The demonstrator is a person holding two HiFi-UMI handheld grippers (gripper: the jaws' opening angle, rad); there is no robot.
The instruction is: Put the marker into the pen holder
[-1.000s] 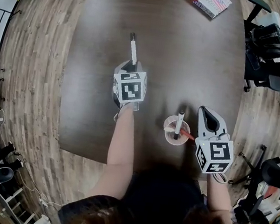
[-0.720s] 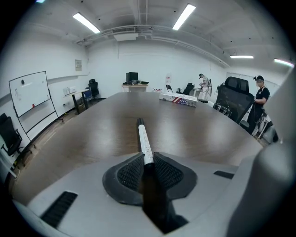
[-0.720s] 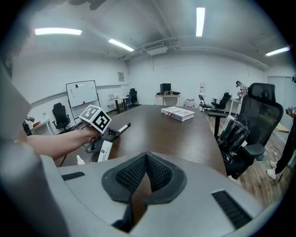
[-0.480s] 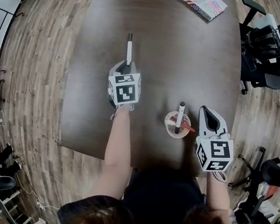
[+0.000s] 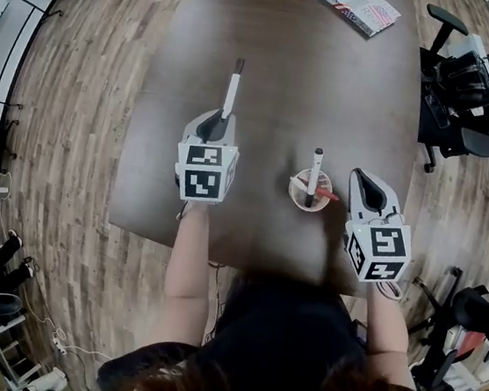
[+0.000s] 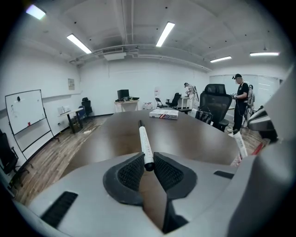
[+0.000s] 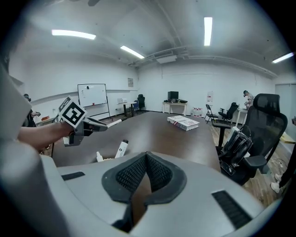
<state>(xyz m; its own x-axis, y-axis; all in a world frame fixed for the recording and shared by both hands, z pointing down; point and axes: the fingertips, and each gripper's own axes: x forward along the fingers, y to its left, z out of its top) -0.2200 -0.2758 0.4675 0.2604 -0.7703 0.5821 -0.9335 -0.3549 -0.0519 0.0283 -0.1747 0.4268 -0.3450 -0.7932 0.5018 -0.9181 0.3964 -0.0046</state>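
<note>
A white marker with a black cap (image 5: 232,91) points away from me over the dark table (image 5: 286,71). My left gripper (image 5: 220,125) is shut on its near end. In the left gripper view the pads pinch the marker (image 6: 144,143) at the left gripper (image 6: 148,165). The pen holder (image 5: 296,196), a small pale cup, stands to the right with another marker (image 5: 316,168) and a red pen in it. My right gripper (image 5: 365,186) rests just right of the cup, shut on nothing. The right gripper (image 7: 146,159) has its pads together, and that view also shows the held marker (image 7: 115,121).
A book (image 5: 357,2) lies at the table's far right edge. Black office chairs (image 5: 471,81) stand on the wood floor to the right of the table. The table's near edge runs just in front of both grippers. A person (image 6: 240,99) stands far off.
My left gripper has shifted slightly left and nearer to me with the marker in it, and the marker's far end now leans right. The right gripper has barely moved.
</note>
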